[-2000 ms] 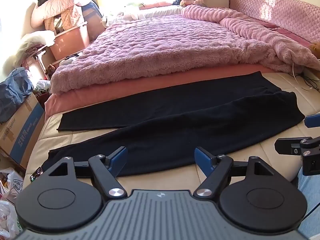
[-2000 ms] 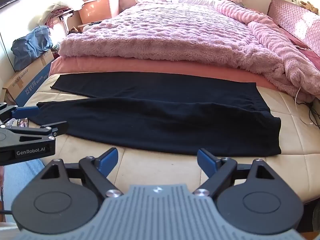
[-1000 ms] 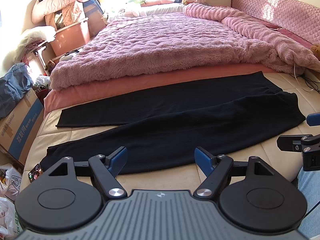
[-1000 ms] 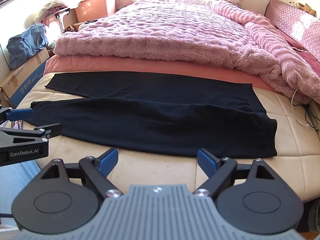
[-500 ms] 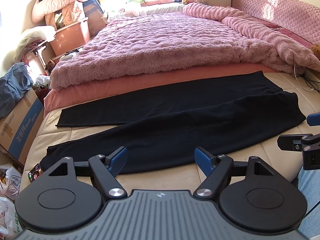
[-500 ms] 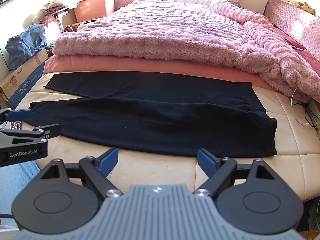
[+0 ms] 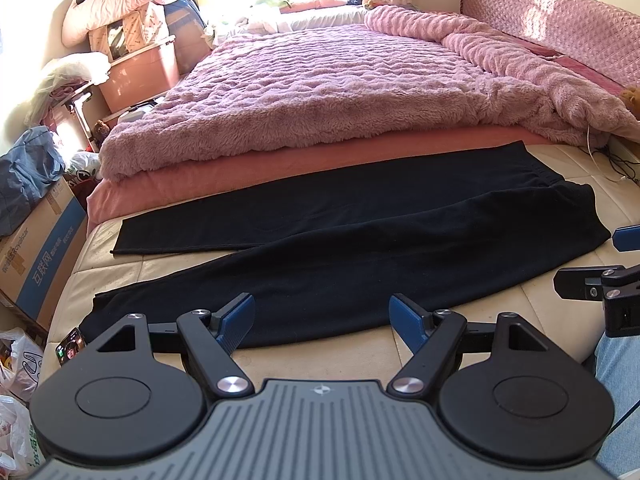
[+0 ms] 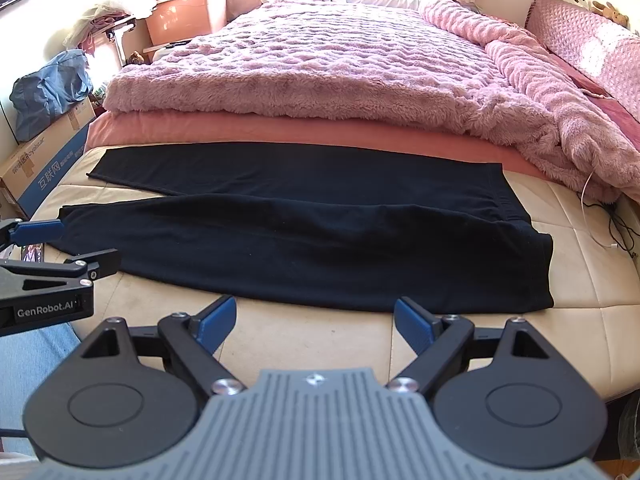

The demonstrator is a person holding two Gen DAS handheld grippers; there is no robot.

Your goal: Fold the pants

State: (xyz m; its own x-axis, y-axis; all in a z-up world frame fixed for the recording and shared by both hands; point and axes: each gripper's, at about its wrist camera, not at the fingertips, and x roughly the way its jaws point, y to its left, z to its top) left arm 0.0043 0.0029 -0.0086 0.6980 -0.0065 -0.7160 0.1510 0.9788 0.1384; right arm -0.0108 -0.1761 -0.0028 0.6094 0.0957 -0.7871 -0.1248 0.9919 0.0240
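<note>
pants [image 7: 360, 248]: black, matte, possibly fleece, flat | left gripper [image 7: 322, 320], right gripper [image 8: 315, 320]: spread, empty

Lying ahead of both sets of spread jaws: a bed with a cream quilted mattress [image 7: 460, 344], its bare near strip running under the fingertips. Resting flat on it just beyond the jaws, black pants [image 7: 360, 248] spread lengthwise, waistband to the right, two legs reaching left and parting slightly. Sitting at the mattress's near left corner, left of the left wrist's jaws, a phone [image 7: 71, 349]. Covering the far part, a salmon-pink sheet [image 8: 280, 130] with a fluffy pink blanket [image 8: 340, 64] piled on top. Trailing over the right edge, thin cables [image 8: 616, 224].
</note>
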